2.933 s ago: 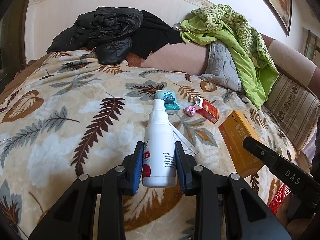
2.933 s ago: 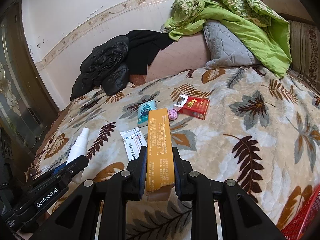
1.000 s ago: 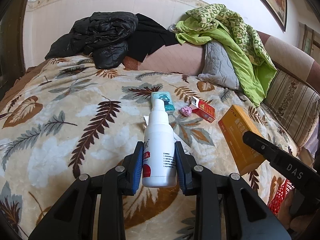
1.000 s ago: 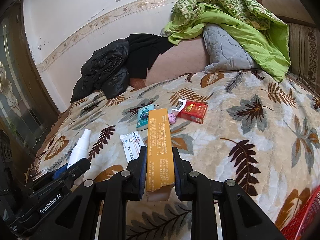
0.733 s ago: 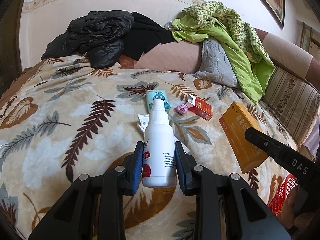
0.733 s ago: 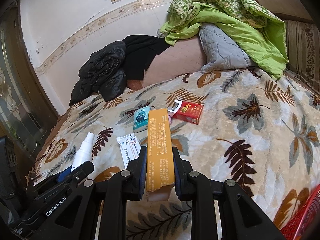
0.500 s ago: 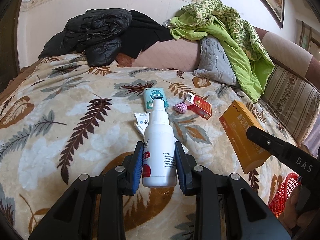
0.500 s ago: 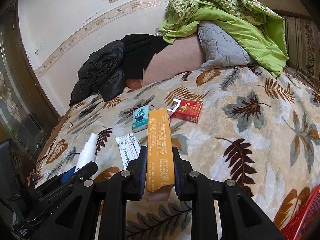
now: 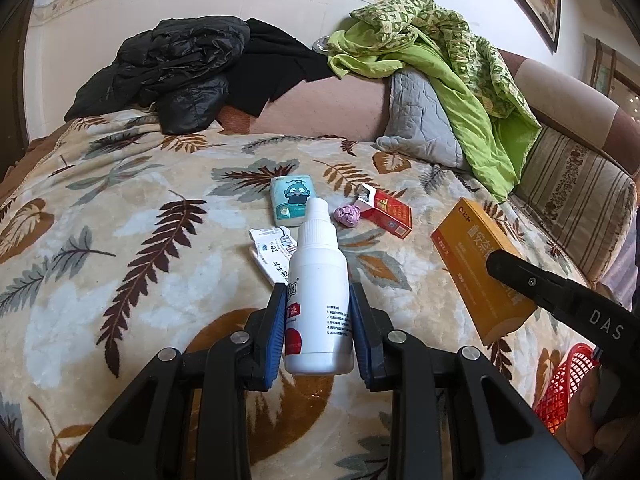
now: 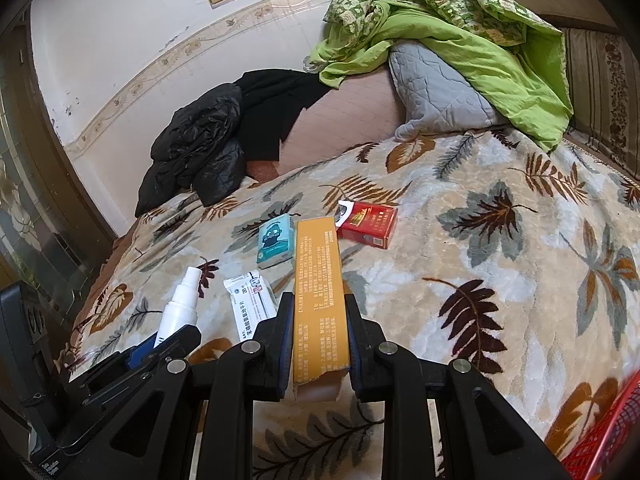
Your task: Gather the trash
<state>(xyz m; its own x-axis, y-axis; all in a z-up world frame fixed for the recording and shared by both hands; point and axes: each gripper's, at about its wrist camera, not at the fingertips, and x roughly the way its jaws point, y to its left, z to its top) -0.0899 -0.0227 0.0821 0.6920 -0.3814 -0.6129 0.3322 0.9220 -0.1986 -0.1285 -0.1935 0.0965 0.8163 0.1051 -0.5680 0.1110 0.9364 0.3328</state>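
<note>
My left gripper (image 9: 318,300) is shut on a white spray bottle (image 9: 318,296), held above the leaf-patterned blanket (image 9: 120,248). My right gripper (image 10: 318,308) is shut on a long orange box (image 10: 318,288); that same box (image 9: 476,268) shows at the right of the left wrist view. On the blanket beyond lie a teal tissue pack (image 9: 292,200), a white medicine sachet (image 9: 272,252), a crumpled pink wad (image 9: 347,215) and an opened red cigarette pack (image 9: 386,212). In the right wrist view the pink wad is hidden behind the orange box.
A red mesh basket (image 9: 564,384) sits low at the right, by the bed's edge; its corner (image 10: 608,444) also shows in the right wrist view. Black jackets (image 9: 172,72), a grey pillow (image 9: 420,120) and a green quilt (image 9: 448,56) pile along the far side.
Both grippers keep their hold. The trash on the blanket has drifted slightly leftward and farther off in both views, as the hands drew back a little over the last few seconds.
</note>
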